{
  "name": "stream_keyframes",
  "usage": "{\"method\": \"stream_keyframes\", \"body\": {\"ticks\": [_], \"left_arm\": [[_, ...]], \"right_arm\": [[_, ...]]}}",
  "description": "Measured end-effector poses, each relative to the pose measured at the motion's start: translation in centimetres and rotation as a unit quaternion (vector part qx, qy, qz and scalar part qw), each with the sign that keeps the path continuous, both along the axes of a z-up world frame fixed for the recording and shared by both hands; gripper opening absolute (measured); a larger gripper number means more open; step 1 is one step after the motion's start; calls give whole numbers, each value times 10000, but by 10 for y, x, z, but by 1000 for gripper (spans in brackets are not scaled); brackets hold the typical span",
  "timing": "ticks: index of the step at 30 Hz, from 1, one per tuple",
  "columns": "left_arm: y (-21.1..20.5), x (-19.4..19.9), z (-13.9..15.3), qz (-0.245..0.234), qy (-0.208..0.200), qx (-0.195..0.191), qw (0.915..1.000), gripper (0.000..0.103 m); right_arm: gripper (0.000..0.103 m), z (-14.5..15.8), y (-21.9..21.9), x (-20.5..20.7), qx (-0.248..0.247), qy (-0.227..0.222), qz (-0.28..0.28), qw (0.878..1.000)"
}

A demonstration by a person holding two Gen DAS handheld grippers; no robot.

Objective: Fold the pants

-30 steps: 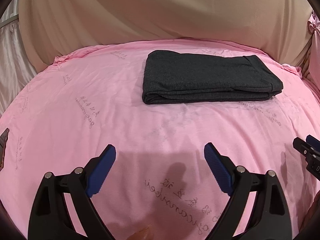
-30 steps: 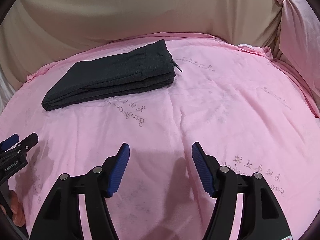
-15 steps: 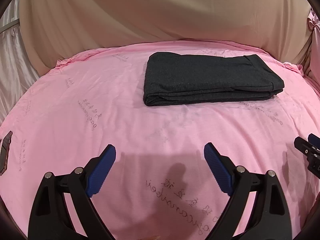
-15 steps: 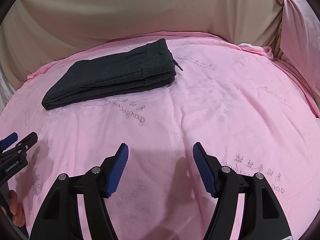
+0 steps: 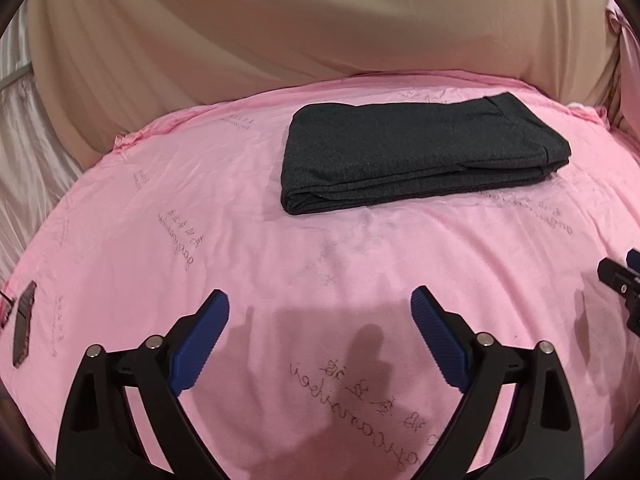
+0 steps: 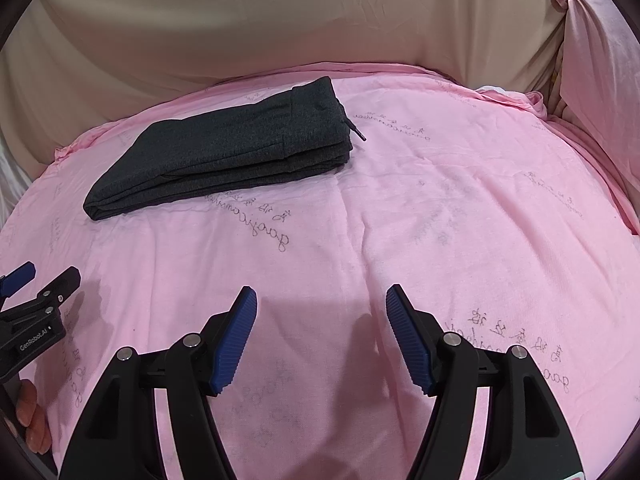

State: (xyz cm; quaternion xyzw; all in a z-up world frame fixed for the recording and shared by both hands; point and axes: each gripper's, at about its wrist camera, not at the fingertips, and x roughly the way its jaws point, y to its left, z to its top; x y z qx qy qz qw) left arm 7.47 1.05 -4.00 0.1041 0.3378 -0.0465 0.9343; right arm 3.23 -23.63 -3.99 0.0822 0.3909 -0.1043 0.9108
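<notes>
The dark grey folded fabric pants lie flat on the pink printed cloth-covered desk — upper centre of the left wrist view, upper left of the right wrist view. Left gripper and right gripper: blue-padded fingers spread, holding nothing — well apart from the pants.

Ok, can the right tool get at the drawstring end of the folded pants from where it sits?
Probably yes. The right tool is open and empty, and only bare pink sheet lies between it and the drawstring poking from the folded pants.
</notes>
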Motion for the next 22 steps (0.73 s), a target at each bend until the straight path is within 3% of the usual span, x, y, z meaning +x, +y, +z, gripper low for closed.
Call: {"method": "stream_keyframes", "body": {"ticks": [3,5,12,22], "left_arm": [[-8,-2,0,-115,-55,196,9997,98],[-11,2,-5,-182,149,180,9996,98],[-2,5,-6,-253,320,-304,9987,98],[3,0,-2,-161,225,-497,9984,98]], "right_arm": [[66,0,0,0,11,9,3,10000],[66,0,0,0,13,13,-1,10000],[66,-1,1,2,23,64,4,10000],[66,-1,2,1,30,64,-14,10000]]}}
